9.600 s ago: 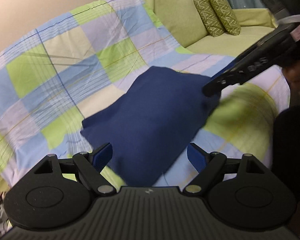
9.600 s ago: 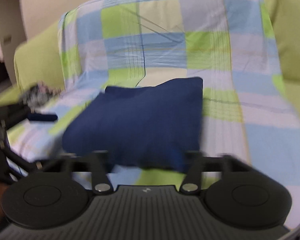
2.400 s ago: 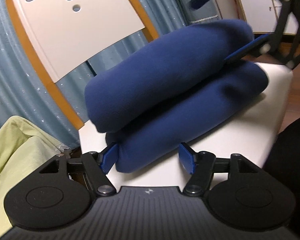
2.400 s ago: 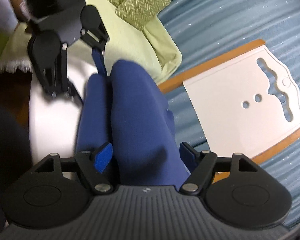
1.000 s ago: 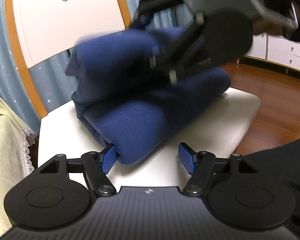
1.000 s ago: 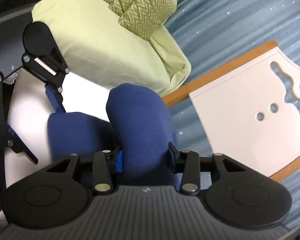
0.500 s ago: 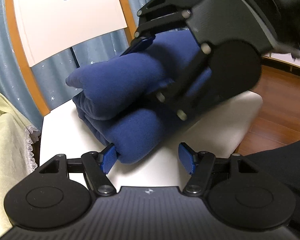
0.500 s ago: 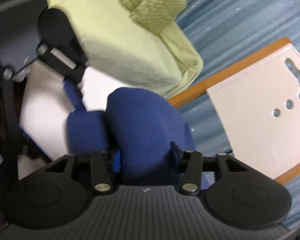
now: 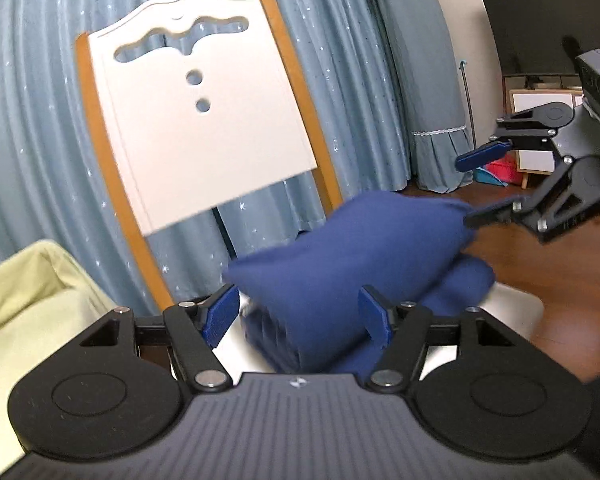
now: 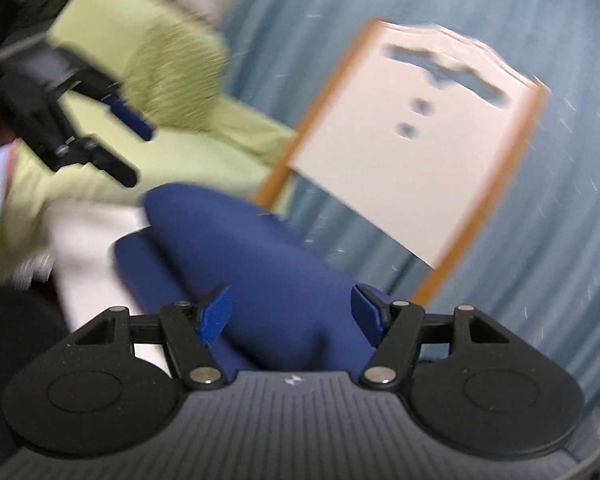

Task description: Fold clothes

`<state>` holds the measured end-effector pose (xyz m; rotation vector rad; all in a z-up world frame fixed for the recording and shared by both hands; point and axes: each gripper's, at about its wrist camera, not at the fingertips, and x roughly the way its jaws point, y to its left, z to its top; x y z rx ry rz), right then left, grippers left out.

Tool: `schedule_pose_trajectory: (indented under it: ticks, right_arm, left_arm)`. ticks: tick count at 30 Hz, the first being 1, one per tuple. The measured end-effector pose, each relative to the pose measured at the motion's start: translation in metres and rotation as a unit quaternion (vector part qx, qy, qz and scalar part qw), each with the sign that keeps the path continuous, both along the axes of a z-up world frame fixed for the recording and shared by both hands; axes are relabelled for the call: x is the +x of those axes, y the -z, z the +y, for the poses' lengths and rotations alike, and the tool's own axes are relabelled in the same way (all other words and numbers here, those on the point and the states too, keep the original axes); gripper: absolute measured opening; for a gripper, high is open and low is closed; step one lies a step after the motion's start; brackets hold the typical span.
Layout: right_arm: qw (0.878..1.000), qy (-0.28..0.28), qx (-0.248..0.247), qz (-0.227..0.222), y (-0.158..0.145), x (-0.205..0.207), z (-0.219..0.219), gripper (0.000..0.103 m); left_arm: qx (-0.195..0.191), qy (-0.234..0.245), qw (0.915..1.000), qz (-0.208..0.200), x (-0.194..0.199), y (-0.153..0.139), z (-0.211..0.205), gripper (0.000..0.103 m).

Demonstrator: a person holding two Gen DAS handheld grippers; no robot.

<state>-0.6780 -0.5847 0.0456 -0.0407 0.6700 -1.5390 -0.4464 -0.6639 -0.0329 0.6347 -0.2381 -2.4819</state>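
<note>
The folded navy blue garment (image 9: 352, 256) lies as a thick bundle on the white seat (image 9: 516, 308) of a chair. My left gripper (image 9: 300, 316) is open, its blue pads on either side of the bundle's near end. My right gripper (image 10: 290, 314) is open too, with the bundle (image 10: 252, 264) between its pads. In the left wrist view the right gripper (image 9: 488, 184) hangs open by the bundle's far right end. In the right wrist view the left gripper (image 10: 124, 148) is open, above and left of the bundle.
The chair has a white backrest (image 9: 196, 120) with orange side rails, in front of blue starred curtains (image 9: 340, 60). A light green sofa (image 10: 112, 120) with a patterned cushion stands beside the chair. Wooden floor (image 9: 560, 276) and white furniture (image 9: 540, 100) lie to the right.
My right gripper has opened, let go of the upper fold and pulled back to the right. The left gripper has lifted and both views have swung; the bundle stays on the seat.
</note>
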Motion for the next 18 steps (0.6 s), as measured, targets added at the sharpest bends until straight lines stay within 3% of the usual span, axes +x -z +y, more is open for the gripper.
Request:
schedule_pose_trajectory:
  ticks: [3, 5, 7, 9, 10, 18]
  right_arm:
    - [0.994, 0.067, -0.015, -0.086, -0.009, -0.042, -0.014, 0.060]
    - [0.988, 0.092, 0.003, -0.124, 0.000, -0.063, -0.024, 0.059]
    - [0.983, 0.102, 0.027, -0.153, 0.013, -0.077, -0.031, 0.042]
    - [0.983, 0.093, 0.045, -0.154, 0.026, -0.074, -0.024, 0.035]
    - [0.984, 0.088, 0.049, -0.144, 0.032, -0.068, -0.021, 0.025]
    - [0.985, 0.083, 0.053, -0.138, 0.042, -0.051, -0.014, 0.024]
  left_arm:
    - [-0.006, -0.027, 0.9992, -0.028, -0.017, 0.009, -0.013, 0.067]
    - [0.009, -0.047, 0.9979, -0.044, -0.026, 0.018, -0.025, 0.069]
    - [0.025, -0.055, 0.9972, -0.045, -0.024, 0.025, -0.032, 0.071]
    - [0.039, -0.058, 0.9964, -0.048, -0.022, 0.033, -0.035, 0.071]
    - [0.040, -0.060, 0.9962, -0.049, -0.021, 0.036, -0.036, 0.071]
    - [0.065, -0.080, 0.9930, -0.057, -0.017, 0.043, -0.048, 0.071]
